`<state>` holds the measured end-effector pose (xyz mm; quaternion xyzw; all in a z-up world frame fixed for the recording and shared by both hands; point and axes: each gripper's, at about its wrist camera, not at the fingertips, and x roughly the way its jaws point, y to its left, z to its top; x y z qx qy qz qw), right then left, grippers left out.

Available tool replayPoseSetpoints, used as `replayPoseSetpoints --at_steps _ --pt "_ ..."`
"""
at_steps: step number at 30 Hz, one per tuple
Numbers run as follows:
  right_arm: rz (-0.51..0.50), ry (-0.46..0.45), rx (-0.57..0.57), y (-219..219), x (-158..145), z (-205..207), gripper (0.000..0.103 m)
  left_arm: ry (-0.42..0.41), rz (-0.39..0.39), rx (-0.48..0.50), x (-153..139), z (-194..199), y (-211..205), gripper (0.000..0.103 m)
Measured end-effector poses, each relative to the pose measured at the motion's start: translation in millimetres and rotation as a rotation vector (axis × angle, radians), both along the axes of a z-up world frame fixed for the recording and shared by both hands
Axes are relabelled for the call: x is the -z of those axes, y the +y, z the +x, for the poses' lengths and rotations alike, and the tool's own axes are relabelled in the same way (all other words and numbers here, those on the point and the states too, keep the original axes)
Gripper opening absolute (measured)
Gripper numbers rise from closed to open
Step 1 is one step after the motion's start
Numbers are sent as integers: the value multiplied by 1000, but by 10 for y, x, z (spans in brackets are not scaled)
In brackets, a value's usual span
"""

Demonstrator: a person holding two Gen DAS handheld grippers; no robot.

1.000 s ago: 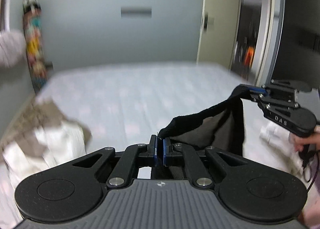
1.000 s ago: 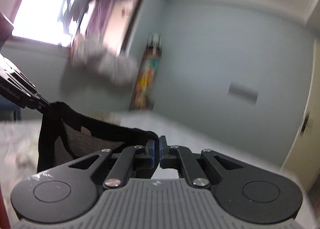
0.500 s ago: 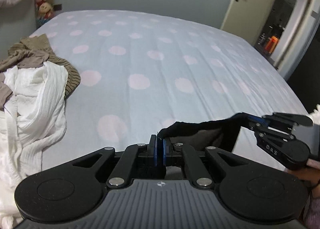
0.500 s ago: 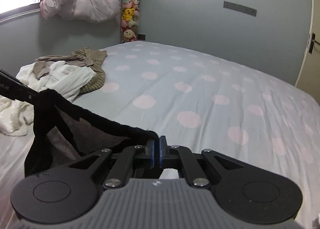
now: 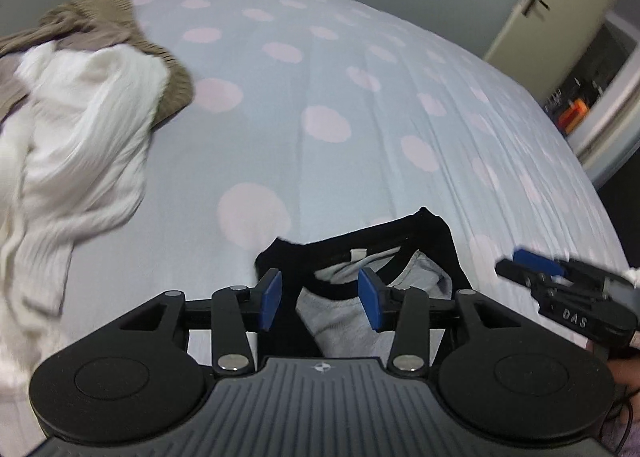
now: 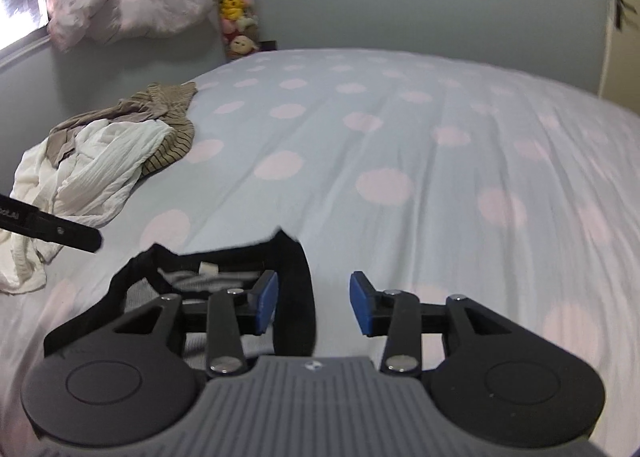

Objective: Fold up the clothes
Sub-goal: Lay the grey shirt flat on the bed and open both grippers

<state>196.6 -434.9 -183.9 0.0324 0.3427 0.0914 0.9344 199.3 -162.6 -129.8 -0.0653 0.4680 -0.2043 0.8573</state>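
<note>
1. Bed (image 5: 320,69), pale blue cover with pink dots, fills both views.
2. Heap of clothes (image 5: 80,129), white over brown knit, lies at the bed's left side, well apart from the grippers.
3. Black and grey garment (image 5: 360,257) lies on the bed's near edge, neck opening up.
4. Left gripper (image 5: 320,299): fingers opening, released; garment lies between, pads not pressing.
5. Right gripper (image 6: 313,307): fingers opening, released over the garment's black edge.
</note>
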Motion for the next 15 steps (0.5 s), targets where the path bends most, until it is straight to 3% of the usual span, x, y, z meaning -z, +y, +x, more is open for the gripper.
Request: replayPoseSetpoints --at_steps 6,9,15 --pt "171 101 74 -106 192 -306 43 40 -42 -2 89 -437 4 36" --pt "231 130 75 -67 274 -359 43 73 -25 13 227 -534 -105 36" --pt "240 186 47 46 394 -389 43 109 12 -15 430 -590 -109 37"
